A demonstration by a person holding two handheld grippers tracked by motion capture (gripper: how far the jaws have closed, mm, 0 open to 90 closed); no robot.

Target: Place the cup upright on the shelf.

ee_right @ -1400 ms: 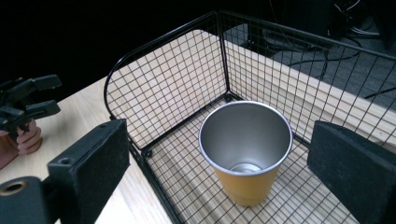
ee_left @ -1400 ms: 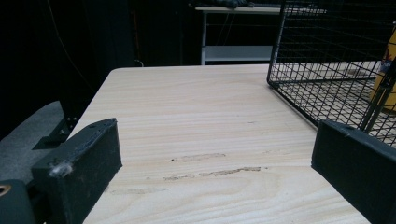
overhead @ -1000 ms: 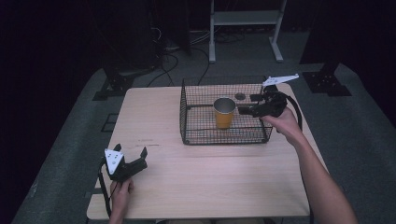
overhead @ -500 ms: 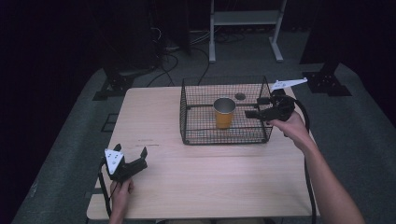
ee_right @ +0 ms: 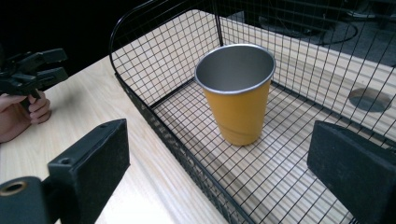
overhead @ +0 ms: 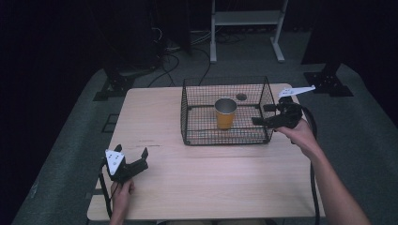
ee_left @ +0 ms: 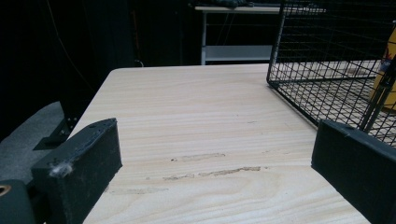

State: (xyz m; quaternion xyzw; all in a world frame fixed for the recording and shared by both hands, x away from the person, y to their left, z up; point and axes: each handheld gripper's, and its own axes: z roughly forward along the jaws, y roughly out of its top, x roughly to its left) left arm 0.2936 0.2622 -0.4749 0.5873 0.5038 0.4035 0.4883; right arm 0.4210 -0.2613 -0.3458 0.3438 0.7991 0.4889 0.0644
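Observation:
An orange cup (overhead: 225, 114) with a silver inside stands upright in a black wire basket (overhead: 187, 112) on the wooden table (overhead: 155, 117). My right gripper (overhead: 259, 115) hovers at the basket's right wall, open and holding nothing. In the right gripper view the cup (ee_right: 237, 95) stands apart beyond the open right gripper (ee_right: 219, 140), inside the basket (ee_right: 154, 114). My left gripper (overhead: 131, 151) rests open near the table's front left corner, far from the basket. The left gripper view has the left gripper (ee_left: 217, 140) open over bare wood, with the basket (ee_left: 327, 60) at the right.
A round hole (overhead: 241, 97) is cut in the table behind the basket. A white metal stand (overhead: 246, 18) and cables lie on the floor beyond the table. The left gripper (ee_right: 32, 70) and its hand appear at the far left of the right gripper view.
My right gripper has drawn back to the right and toward the person, away from the cup. The cup, basket and left gripper have not moved.

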